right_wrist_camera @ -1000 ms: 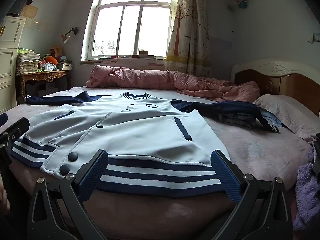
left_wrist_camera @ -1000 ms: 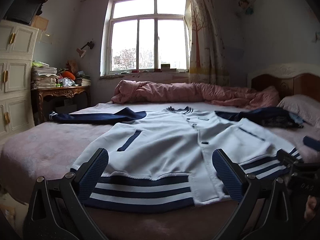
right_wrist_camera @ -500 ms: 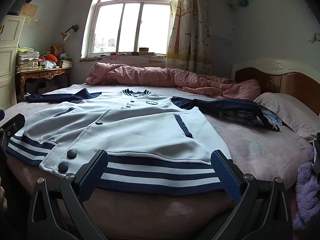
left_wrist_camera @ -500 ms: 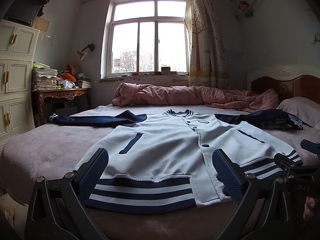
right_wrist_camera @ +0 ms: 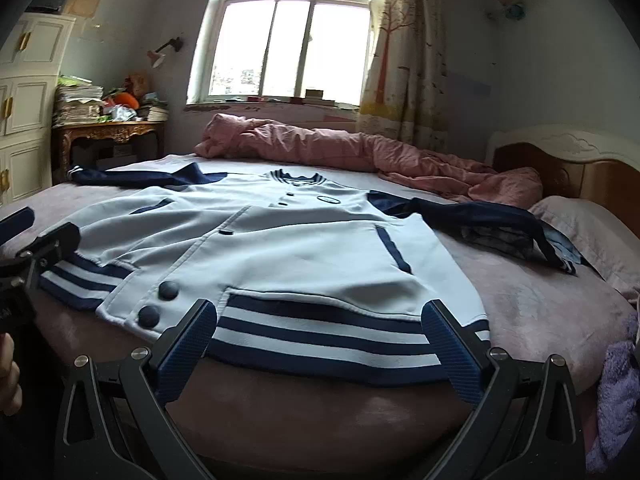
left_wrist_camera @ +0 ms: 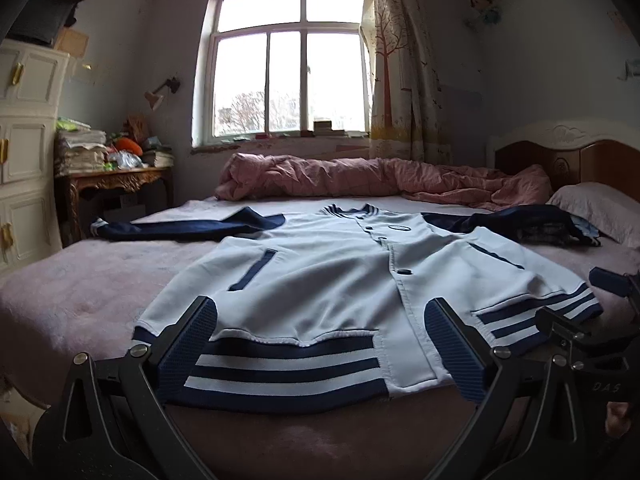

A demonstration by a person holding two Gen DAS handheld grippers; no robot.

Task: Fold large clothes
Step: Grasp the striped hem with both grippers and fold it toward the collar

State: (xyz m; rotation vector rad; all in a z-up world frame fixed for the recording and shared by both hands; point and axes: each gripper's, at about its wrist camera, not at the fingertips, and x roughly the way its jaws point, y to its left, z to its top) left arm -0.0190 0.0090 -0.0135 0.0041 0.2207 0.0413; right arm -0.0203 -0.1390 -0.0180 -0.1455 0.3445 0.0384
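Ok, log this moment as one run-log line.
stage: pre-grasp | varsity jacket: flat on bed, unfolded | left gripper: open at hem | right gripper: open at hem

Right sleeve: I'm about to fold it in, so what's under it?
Dark patterned cloth and a blue piece peek from under the sleeve; how far they extend beneath it is hidden.

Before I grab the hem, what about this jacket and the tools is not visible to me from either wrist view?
- Jacket underside and back: hidden in both views, it lies front up on the bed.
- Its right sleeve cuff: right wrist view, lost among dark clothes by the pillow.
- Chest badge wording: too small in both views.
- Left tool and right tool: both open; handles cut off by the bottom edge.
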